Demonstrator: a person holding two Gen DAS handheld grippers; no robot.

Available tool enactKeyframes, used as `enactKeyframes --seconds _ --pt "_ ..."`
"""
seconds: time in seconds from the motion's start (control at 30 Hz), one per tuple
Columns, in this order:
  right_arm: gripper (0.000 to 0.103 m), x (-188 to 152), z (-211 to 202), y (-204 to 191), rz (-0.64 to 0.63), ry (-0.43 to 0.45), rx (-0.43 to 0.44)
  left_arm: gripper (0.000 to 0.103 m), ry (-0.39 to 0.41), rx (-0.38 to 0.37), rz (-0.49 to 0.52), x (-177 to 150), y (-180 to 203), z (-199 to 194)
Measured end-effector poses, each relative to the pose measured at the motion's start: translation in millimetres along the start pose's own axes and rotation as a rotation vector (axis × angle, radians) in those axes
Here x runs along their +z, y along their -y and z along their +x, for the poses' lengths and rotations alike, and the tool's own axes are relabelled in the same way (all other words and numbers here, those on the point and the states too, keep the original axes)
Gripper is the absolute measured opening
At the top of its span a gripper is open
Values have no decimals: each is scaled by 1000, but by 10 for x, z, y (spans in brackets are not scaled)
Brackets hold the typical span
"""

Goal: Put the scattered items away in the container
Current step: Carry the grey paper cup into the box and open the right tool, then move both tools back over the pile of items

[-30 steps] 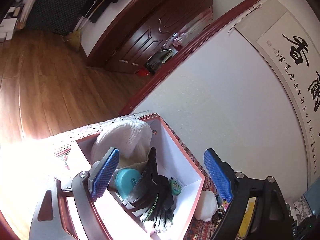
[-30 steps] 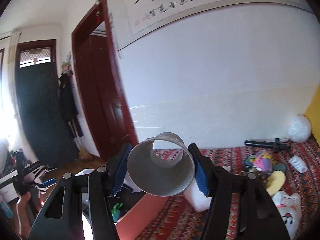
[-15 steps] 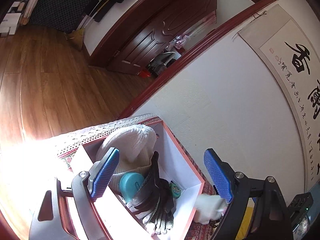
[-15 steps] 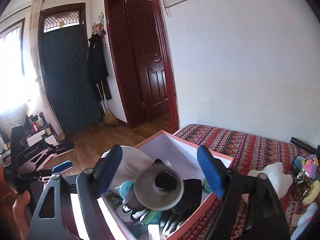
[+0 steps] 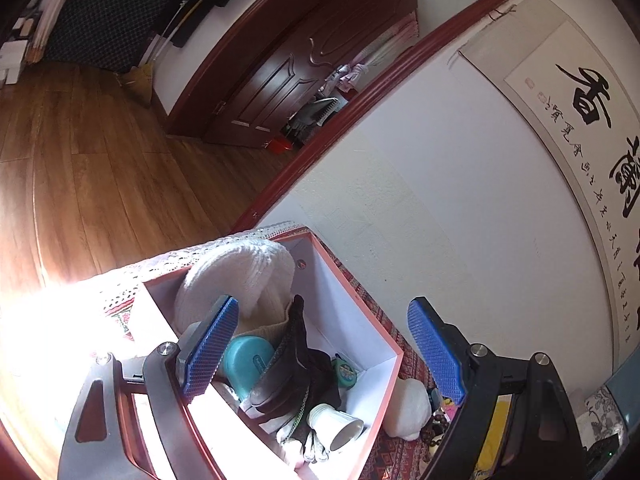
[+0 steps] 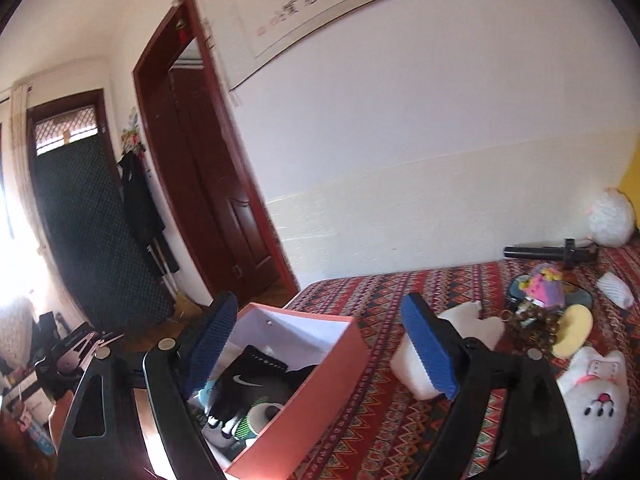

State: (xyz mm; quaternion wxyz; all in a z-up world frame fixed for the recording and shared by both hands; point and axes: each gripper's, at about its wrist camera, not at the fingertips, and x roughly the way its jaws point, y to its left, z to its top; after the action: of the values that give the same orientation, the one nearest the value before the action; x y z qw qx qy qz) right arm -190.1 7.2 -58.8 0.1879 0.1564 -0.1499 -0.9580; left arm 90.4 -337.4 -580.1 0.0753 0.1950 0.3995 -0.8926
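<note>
The pink box (image 5: 394, 364) with white inner walls sits at the end of a patterned bedspread (image 6: 400, 420). In it are a white knitted hat (image 5: 248, 276), a teal round case (image 5: 248, 360), black gloves (image 5: 296, 364) and a white paper cup (image 5: 336, 426) on its side. My left gripper (image 5: 322, 308) hangs open over the box and holds nothing. My right gripper (image 6: 320, 304) is over the box's (image 6: 320, 364) far corner; its jaws are opening with nothing between them. The cup (image 6: 262, 414) shows beside the gloves (image 6: 248, 380).
Loose on the bedspread to the right lie a white lump (image 6: 460, 328), brown beads (image 6: 536, 328), a yellow disc (image 6: 572, 330), a white plush cat (image 6: 596, 396), a purple toy (image 6: 544, 284) and a black rod (image 6: 548, 252). The wall runs behind; wooden floor lies left.
The right gripper carried the paper cup over the box and let it go; the cup now lies in the box and the gripper has pulled back. The left gripper has hardly moved.
</note>
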Motion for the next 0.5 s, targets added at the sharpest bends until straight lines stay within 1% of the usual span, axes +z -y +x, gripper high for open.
enactKeyframes --seconds 0.1,0.2,0.27,0.37,0.5 --pt "85 64 -320 498 105 47 -85 87 -37 -17 55 -145 263 129" --pt "85 155 -600 930 203 81 -129 87 -88 -51 122 -347 606 273" --pt "86 144 -798 1158 237 107 -171 87 -136 -79 182 -545 876 399" --pt "89 20 -993 1516 270 107 -254 87 -232 -118 279 -959 1331 654" --pt "89 -205 -1048 2173 366 73 -355 87 -392 -194 369 -1713 1897 1037"
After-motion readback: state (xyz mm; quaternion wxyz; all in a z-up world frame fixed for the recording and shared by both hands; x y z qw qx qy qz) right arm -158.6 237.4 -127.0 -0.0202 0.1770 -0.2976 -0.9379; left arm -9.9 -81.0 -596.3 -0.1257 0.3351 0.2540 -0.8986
